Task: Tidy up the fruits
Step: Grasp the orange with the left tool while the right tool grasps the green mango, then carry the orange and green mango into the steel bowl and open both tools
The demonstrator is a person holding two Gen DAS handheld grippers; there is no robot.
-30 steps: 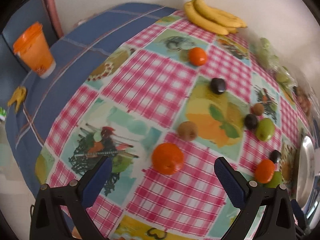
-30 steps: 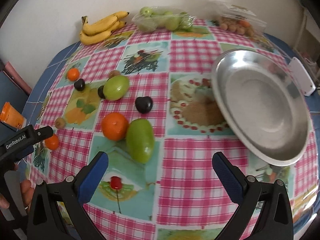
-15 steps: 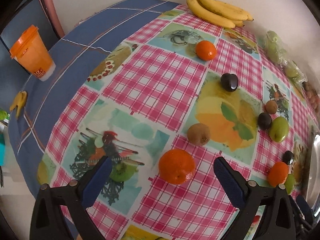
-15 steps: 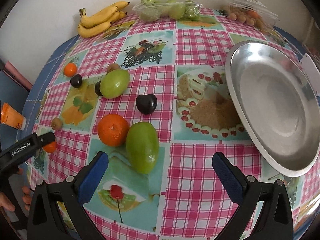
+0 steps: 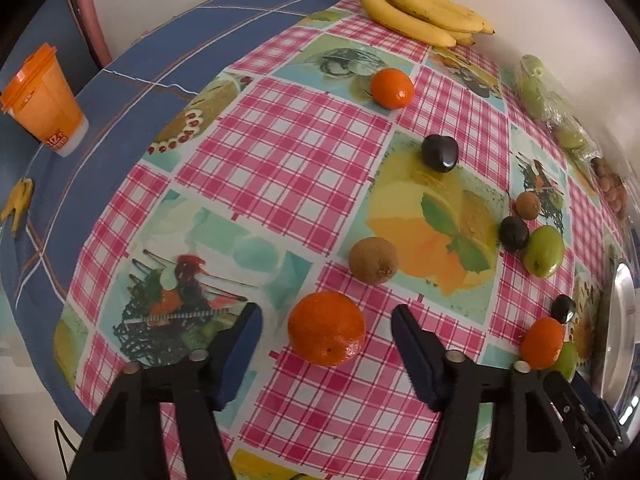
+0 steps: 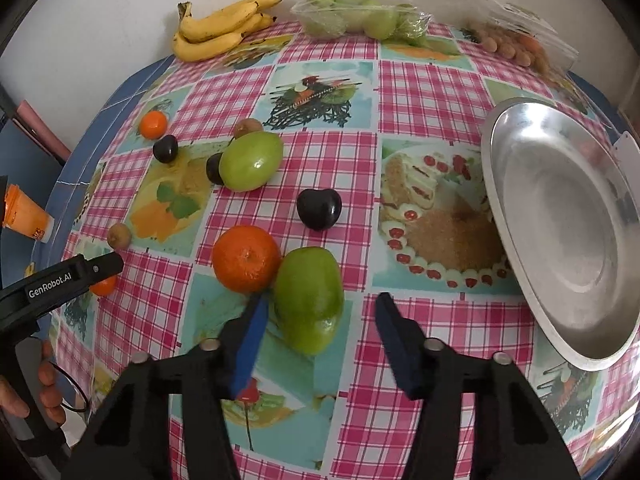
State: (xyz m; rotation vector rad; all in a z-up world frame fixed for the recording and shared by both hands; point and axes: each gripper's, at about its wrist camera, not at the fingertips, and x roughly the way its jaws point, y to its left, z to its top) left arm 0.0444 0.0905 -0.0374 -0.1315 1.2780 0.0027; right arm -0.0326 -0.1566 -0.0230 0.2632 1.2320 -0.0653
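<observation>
Loose fruit lies on a pink checked tablecloth (image 5: pixel 288 152). In the left wrist view an orange (image 5: pixel 326 328) sits on the cloth between the fingers of my left gripper (image 5: pixel 326 320). Its jaws are closing, with a gap still on each side of the orange. In the right wrist view a green mango (image 6: pixel 308 300) lies between the fingers of my right gripper (image 6: pixel 322 306), beside a second orange (image 6: pixel 246 258). Those jaws are closing too; the left pad is near the mango and the right pad stands clear of it.
A metal bowl (image 6: pixel 568 240) stands tilted at the right. Bananas (image 6: pixel 220 28), a bag of green fruit (image 6: pixel 360 16) and a bag of brown fruit (image 6: pixel 516 44) line the wall. Kiwis (image 5: pixel 374 260), dark plums (image 6: pixel 319 209), another green mango (image 6: pixel 250 162) and an orange cup (image 5: pixel 44 104) are around.
Both grippers' jaws have narrowed from wide open. Each gripper has come closer to its fruit: the left over the orange, the right over the green mango.
</observation>
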